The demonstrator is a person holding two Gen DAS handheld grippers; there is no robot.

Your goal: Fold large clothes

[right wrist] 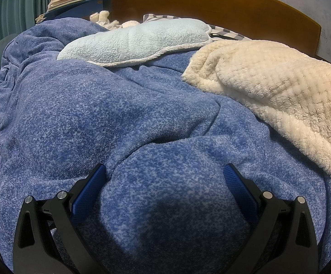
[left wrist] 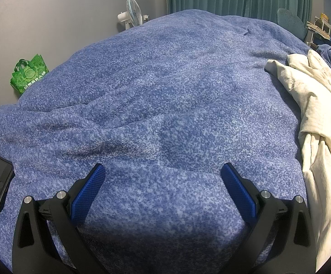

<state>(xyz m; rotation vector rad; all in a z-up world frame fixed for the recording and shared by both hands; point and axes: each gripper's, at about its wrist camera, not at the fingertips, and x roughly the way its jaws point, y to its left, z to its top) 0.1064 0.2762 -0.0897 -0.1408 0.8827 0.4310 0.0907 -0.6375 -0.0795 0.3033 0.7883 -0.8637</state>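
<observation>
2 grippers, both spread wide with nothing held: left gripper (left wrist: 163,171), right gripper (right wrist: 164,171), low over the blue fleece blanket (left wrist: 165,86) covering the bed. Cream garment (left wrist: 320,123) lies crumpled at the bed's right edge, unfolded. I'd pinch 2 corners of its hem, spread flat, then fold.

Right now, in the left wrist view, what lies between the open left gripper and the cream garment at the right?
Only blue fleece blanket lies between the left gripper and the cream garment; that stretch holds nothing else, as the left wrist view shows.
</observation>
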